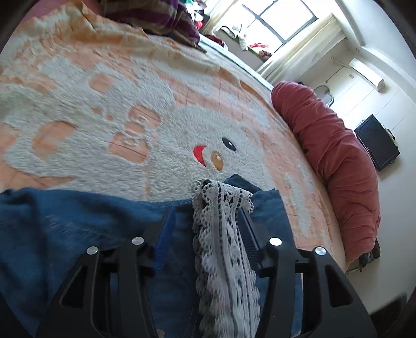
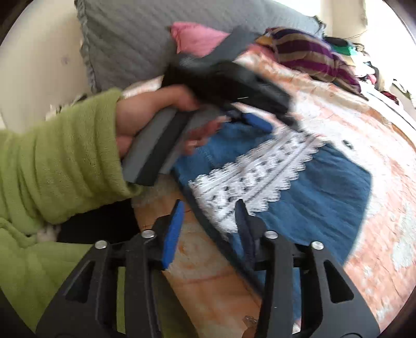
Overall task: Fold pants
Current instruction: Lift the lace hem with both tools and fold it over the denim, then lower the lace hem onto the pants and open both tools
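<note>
Daylight pours in from the window [image 1: 280,20] at the top of my left view, blown out to near white, and the wall beside it glares. The bedspread [image 1: 104,104] is evenly lit, with soft shadows only. My right view is smeared by motion blur: the hand [image 2: 145,117] and the lace trim [image 2: 254,166] are streaked. Both views bend strongly toward dark, rounded corners.
</note>
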A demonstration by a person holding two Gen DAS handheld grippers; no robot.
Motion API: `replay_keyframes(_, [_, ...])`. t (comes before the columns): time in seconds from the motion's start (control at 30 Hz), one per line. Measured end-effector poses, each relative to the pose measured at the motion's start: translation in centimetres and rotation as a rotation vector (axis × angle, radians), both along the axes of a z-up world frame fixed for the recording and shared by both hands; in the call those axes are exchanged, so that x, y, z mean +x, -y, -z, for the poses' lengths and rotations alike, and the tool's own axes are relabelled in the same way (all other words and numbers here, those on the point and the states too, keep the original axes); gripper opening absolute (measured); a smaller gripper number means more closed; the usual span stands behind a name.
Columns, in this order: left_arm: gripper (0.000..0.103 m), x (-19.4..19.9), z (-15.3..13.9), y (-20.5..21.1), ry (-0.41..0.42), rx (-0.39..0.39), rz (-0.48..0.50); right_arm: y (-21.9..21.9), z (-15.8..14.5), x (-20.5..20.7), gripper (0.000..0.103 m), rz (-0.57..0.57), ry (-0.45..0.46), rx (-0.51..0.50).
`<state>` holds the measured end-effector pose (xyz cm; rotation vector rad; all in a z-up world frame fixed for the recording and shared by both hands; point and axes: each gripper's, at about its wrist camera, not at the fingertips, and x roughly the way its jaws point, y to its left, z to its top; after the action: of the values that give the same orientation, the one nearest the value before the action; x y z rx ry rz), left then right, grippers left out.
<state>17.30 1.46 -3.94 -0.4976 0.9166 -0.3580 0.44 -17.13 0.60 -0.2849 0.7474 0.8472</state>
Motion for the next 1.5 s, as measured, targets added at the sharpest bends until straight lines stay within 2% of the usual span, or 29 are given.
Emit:
replay_keyframes(0.17, [0.051,-3.9,-1.0,-0.9,0.002,0.042,0.003,4.2,-0.4,0.7,0.038,0.145,0.016,-0.015])
replay_keyframes(0.3, [0.052,-8.1,-0.3,-0.8,-0.031,0.023,0.025,6.2,0.2,1.8,0.038,0.216,0.003,-0.014])
replay_keyframes(0.47, [0.053,-11.0,0.0,0.8,-0.049,0.004,0.073,6.1,0.7,2.5,0.038,0.206,-0.001,-0.006])
replay_keyframes(0.53, [0.061,-11.3,0.5,2.0,-0.068,0.006,0.094,5.8,1.1,2.6,0.04,0.201,0.005,-0.015])
replay_keyframes(0.67, [0.062,-11.2,1.3,3.5,-0.093,0.052,0.092,5.6,1.8,2.2,0.042,0.19,-0.012,-0.012])
replay_keyframes(0.73, [0.057,-11.1,1.7,4.0,-0.098,0.074,0.075,5.5,2.1,2.2,0.044,0.187,-0.014,-0.018])
replay_keyframes(0.77, [0.038,-11.0,1.9,4.1,-0.1,0.084,0.07,5.4,2.3,2.3,0.044,0.187,-0.019,-0.019])
replay_keyframes(0.8, [0.03,-10.9,2.1,4.5,-0.11,0.104,0.07,5.4,2.5,2.4,0.045,0.187,-0.024,-0.023])
replay_keyframes(0.87, [0.024,-11.1,2.0,4.7,-0.118,0.098,0.094,5.4,3.2,2.7,0.045,0.197,-0.036,-0.055])
replay_keyframes(0.93, [0.022,-11.9,1.4,4.9,-0.115,0.113,0.124,5.5,3.3,2.5,0.045,0.193,-0.045,-0.063])
replay_keyframes(1.0, [0.022,-12.9,1.2,5.2,-0.099,0.155,0.139,5.4,3.1,2.0,0.045,0.176,-0.037,-0.072])
replay_keyframes(1.07, [0.026,-13.1,1.4,5.2,-0.099,0.161,0.13,5.0,2.9,1.8,0.046,0.173,-0.02,-0.094])
replay_keyframes(1.23, [0.03,-13.0,1.3,5.4,-0.085,0.183,0.125,4.7,1.3,1.3,0.047,0.172,0.037,-0.041])
replay_keyframes(1.3, [0.034,-13.2,1.2,5.4,-0.078,0.195,0.121,4.7,1.6,1.9,0.049,0.183,0.015,-0.036])
replay_keyframes(1.43, [0.042,-12.8,0.9,5.0,-0.069,0.206,0.113,4.5,4.0,3.0,0.051,0.195,-0.075,-0.102])
replay_keyframes(1.5, [0.044,-12.9,0.7,5.0,-0.056,0.237,0.109,5.0,4.3,3.2,0.051,0.209,-0.098,-0.065])
